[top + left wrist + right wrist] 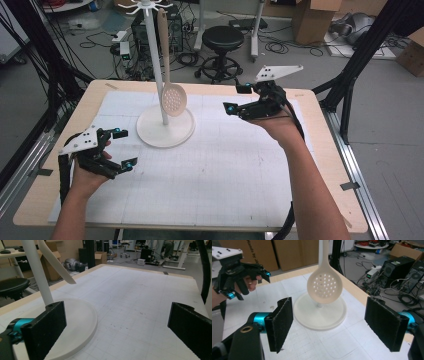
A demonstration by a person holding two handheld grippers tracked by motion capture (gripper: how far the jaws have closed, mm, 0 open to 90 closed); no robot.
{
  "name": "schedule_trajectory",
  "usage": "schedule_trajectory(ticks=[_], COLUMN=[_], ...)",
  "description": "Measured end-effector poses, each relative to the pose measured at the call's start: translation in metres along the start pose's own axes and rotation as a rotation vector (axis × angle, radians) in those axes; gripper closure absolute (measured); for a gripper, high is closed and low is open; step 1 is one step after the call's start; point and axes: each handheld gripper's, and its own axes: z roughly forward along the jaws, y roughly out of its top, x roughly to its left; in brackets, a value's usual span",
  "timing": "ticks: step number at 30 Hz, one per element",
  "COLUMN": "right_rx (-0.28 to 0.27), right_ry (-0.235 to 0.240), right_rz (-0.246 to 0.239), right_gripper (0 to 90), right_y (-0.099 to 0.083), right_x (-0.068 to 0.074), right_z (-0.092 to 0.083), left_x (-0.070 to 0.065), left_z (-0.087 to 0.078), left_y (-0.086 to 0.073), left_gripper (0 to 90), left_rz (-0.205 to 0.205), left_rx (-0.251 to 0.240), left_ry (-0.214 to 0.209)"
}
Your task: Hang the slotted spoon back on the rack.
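- The skimmer hangs from a hook at the top of the white stand, its perforated bowl low beside the pole and clear of the round base.
- The stand sits on the far-left part of the tabletop.
- The right hand-held gripper hovers above the tabletop to the right of the stand, jaws spread wide with nothing between them. In the right gripper view they frame the skimmer's bowl, which is near but not touched.
- The left hand-held gripper waits lower, near the front-left of the base, also wide open and empty. In the left gripper view one jaw stands just in front of the base rim.
- The step in hand looks like the approach: the right gripper is lined up to take the skimmer, with no contact made.
- The next move likely calls for bringing the right jaws onto the handle or bowl edge, closing firmly, then lifting up off the hook.
- The left gripper could steady the base if the stand tips.
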Motion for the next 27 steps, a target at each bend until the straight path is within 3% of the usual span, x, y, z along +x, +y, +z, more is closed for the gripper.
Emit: schedule_trajectory(ticks=[13,23,27], right_rx=[-0.011,-0.054,-0.066], right_ry=[-0.024,-0.034,-0.040], right_rz=[0.012,0.074,0.123], right_gripper=[19.5,16.8,15.7], right_y=[-0.043,-0.092,-0.118], right_x=[0.009,0.014,0.015], right_z=[-0.018,-0.031,-0.031], left_x=[0.000,0.001,0.001], left_z=[0.002,0.002,0.004], left_y=[-0.002,-0.003,-0.004], left_gripper=[2.4,2.4,2.4], left_rz=[-0.008,-0.012,-0.010], left_rx=[0.007,0.005,0.013], left_ry=[-0.001,-0.004,-0.007])
